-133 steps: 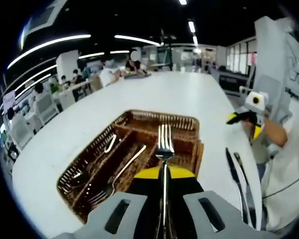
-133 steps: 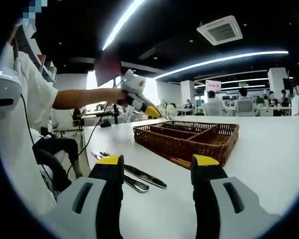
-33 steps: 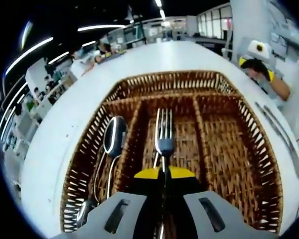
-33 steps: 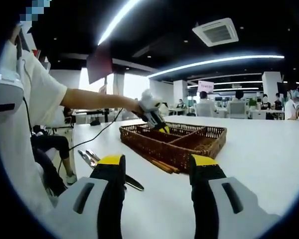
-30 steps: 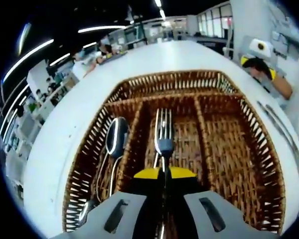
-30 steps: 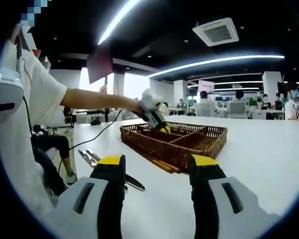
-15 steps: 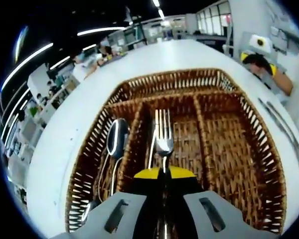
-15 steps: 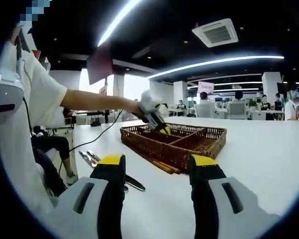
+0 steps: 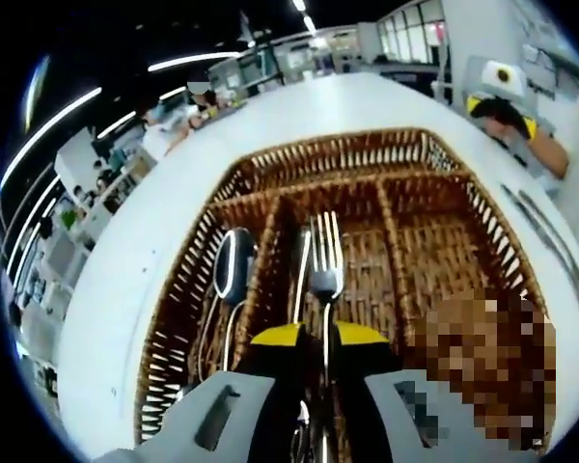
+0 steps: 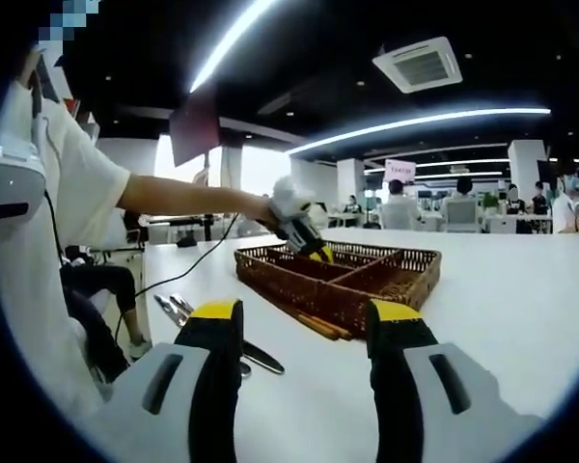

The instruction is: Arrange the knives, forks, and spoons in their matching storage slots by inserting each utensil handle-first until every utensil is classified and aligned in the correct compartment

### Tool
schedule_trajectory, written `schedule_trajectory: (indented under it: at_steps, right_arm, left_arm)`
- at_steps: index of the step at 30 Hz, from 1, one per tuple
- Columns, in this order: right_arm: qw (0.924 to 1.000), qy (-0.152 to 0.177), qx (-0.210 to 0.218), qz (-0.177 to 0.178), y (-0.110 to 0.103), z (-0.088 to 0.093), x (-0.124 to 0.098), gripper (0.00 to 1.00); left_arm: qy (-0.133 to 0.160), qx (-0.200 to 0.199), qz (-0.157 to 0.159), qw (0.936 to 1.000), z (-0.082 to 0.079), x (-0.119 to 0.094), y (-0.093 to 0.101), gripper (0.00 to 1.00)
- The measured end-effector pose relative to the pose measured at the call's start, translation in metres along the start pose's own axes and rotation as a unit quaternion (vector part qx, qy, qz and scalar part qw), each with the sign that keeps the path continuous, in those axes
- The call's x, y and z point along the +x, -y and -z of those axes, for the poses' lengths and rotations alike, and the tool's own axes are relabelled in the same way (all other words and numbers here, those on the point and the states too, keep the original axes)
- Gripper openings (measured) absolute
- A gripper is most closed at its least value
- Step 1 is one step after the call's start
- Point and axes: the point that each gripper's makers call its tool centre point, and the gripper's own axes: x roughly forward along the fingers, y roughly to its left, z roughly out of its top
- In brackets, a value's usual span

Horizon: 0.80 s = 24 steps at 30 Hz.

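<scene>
A brown wicker tray point(image 9: 270, 188) with long compartments lies under my left gripper point(image 9: 323, 338). Its yellow-tipped jaws stand slightly apart, and a silver fork point(image 9: 325, 265) lies loose between them in the middle compartment, tines pointing away. A second fork handle point(image 9: 299, 280) lies beside it. A spoon point(image 9: 232, 275) rests in the left compartment. My right gripper point(image 10: 304, 328) hovers open over the white table with nothing in it. From there the tray point(image 10: 367, 289) lies ahead, with the left gripper point(image 10: 294, 227) held over it by a person's arm.
Two knives point(image 9: 550, 256) lie on the white table to the right of the tray; several utensils point(image 10: 207, 333) rest near my right gripper's left jaw. Brown sticks point(image 10: 314, 323) lie against the tray's near side. People sit at distant desks.
My left gripper's jaws have parted from the fork's handle, and the fork now lies a little lower in the middle compartment. The right gripper has hardly moved.
</scene>
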Motion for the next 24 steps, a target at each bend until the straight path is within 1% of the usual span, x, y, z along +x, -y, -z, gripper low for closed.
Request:
schedule_trajectory:
  at_steps: [2,5,10,18,24]
  right_arm:
    - [1.0000,0.000,-0.001,-0.001,-0.001,0.000,0.001,0.53]
    - [1.0000,-0.001,0.002,-0.001,-0.002,0.001,0.001,0.53]
    - [1.0000,-0.001,0.001,-0.004,-0.005,0.000,0.002,0.53]
    - [1.0000,0.003,-0.001,-0.005,-0.006,-0.004,0.001,0.53]
    - [1.0000,0.004,-0.003,-0.008,-0.009,-0.007,0.000,0.53]
  left_arm:
    - [0.006,-0.012,0.000,0.9999,-0.002,-0.001,0.001,0.13]
    - [0.006,-0.020,0.003,0.9998,-0.001,-0.002,0.002,0.17]
    - [0.010,-0.004,-0.005,0.9999,-0.005,-0.010,0.003,0.17]
    - [0.020,-0.018,-0.022,0.9994,-0.009,-0.021,-0.002,0.21]
    - [0.033,-0.028,-0.031,0.9986,-0.013,-0.028,0.000,0.22]
